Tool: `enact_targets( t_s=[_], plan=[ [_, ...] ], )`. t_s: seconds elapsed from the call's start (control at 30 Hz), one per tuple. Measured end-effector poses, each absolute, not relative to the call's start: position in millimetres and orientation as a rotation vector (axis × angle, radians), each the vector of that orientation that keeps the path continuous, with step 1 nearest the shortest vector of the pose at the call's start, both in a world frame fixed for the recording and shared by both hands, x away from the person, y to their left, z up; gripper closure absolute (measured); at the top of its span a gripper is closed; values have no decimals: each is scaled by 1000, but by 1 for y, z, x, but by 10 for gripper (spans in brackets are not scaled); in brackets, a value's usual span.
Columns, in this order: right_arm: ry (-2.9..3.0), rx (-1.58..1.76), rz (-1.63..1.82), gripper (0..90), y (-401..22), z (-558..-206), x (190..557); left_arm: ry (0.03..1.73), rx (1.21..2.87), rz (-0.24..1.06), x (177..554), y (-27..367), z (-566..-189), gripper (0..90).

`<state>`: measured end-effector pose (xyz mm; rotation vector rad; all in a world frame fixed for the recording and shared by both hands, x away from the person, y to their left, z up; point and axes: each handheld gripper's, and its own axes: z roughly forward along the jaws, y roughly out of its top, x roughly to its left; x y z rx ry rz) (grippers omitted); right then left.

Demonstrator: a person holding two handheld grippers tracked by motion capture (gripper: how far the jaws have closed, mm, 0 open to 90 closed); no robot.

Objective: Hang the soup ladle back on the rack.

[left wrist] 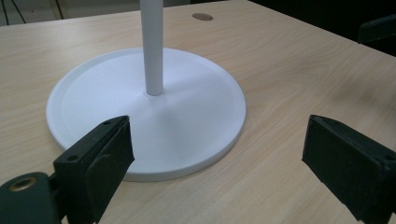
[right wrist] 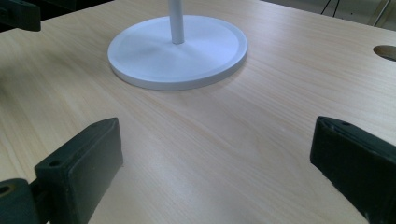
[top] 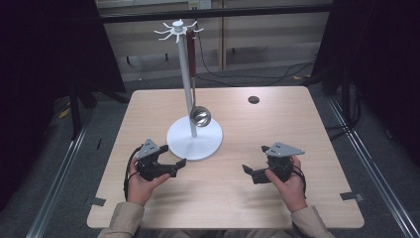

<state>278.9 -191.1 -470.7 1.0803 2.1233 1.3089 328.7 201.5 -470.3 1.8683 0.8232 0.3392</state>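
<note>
Here, a white metal hook stand with a round base [top: 194,140] is seen mid-worktop on the pale wooden worktop [top: 297,129], a steel ladle with a brown handle [top: 199,116] hung from it. The left gripper [top: 174,161], at seven o'clock of the base, and the right gripper [top: 253,163], at four o'clock, are held with fingers spread, nothing grasped.

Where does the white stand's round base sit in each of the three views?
High view: the white base lies centre-left on the table, just ahead of the left gripper.
Left gripper view: the base spreads across the middle, beyond the open jaws.
Right gripper view: the base lies top centre.
Shared landmark: the round hole in the tabletop.
</note>
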Motion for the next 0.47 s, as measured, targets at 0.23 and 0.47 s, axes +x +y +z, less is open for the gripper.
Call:
enact_targets(
  t_s=[0.23, 0.47],
  plan=[
    [2119, 1104, 1296, 19, -196, -474, 279, 826, 1901, 335, 329, 201, -479, 76],
    [2118, 1110, 1289, 19, -198, -475, 277, 825, 1888, 323, 328, 198, -479, 74]
  ],
)
